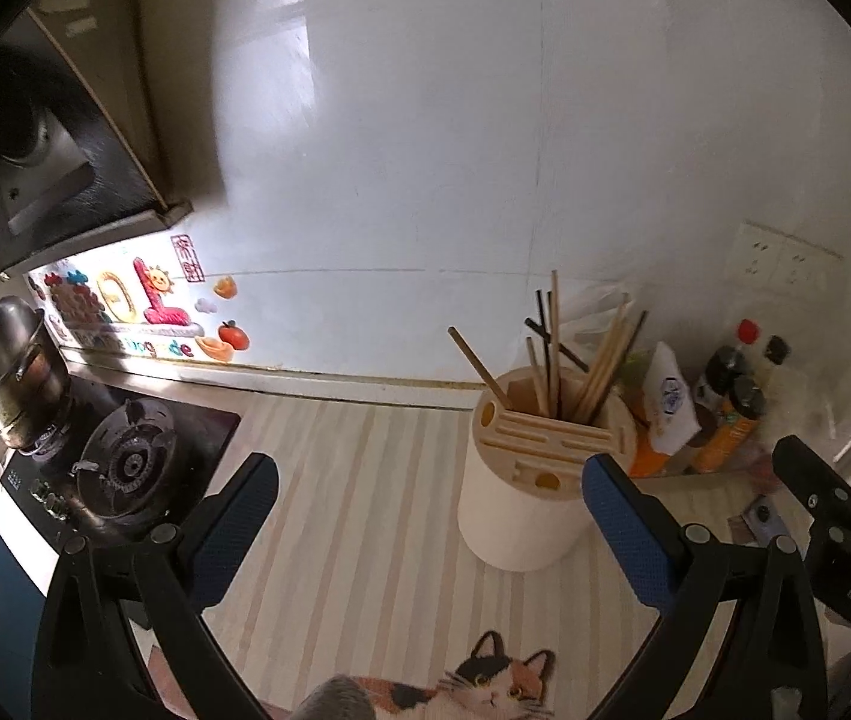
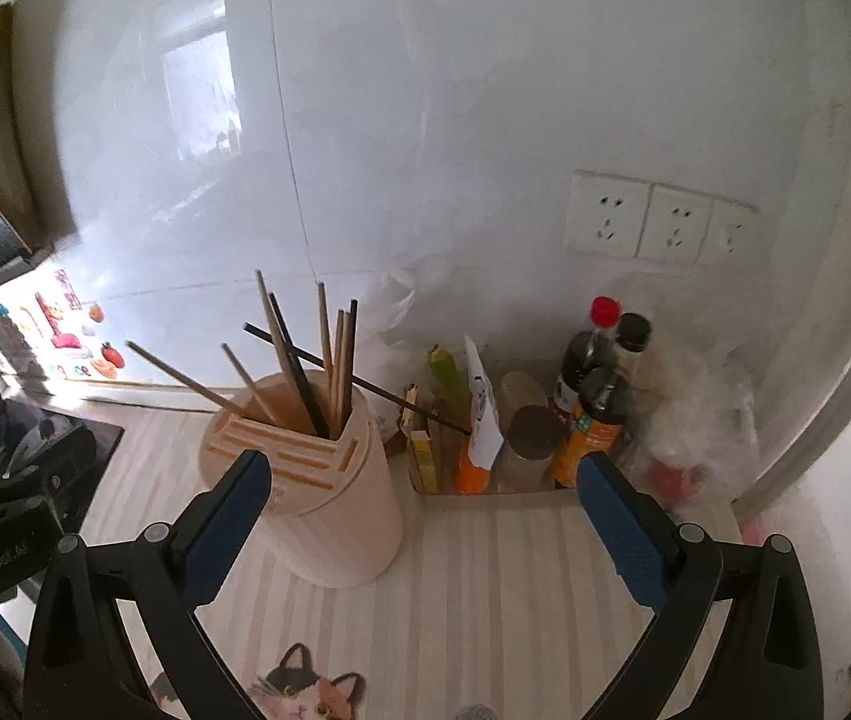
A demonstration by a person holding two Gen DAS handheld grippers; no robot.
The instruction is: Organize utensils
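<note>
A cream cylindrical utensil holder [image 1: 521,498] [image 2: 335,510] stands on the striped counter. Several wooden and black chopsticks [image 1: 551,354] [image 2: 317,360] stick up out of its top slots. My left gripper [image 1: 428,468] is open, with nothing between its blue pads; the holder sits just beyond its right finger. My right gripper [image 2: 422,468] is open wide and holds nothing; the holder stands behind its left finger. The right gripper's black frame [image 1: 833,498] shows at the right edge of the left wrist view.
A gas hob [image 1: 125,462] with a steel pot [image 1: 5,366] lies at the left. Sauce bottles [image 2: 599,396] and packets [image 2: 479,414] crowd the back right corner under wall sockets [image 2: 641,219]. A cat-print mat [image 1: 485,684] lies at the front edge.
</note>
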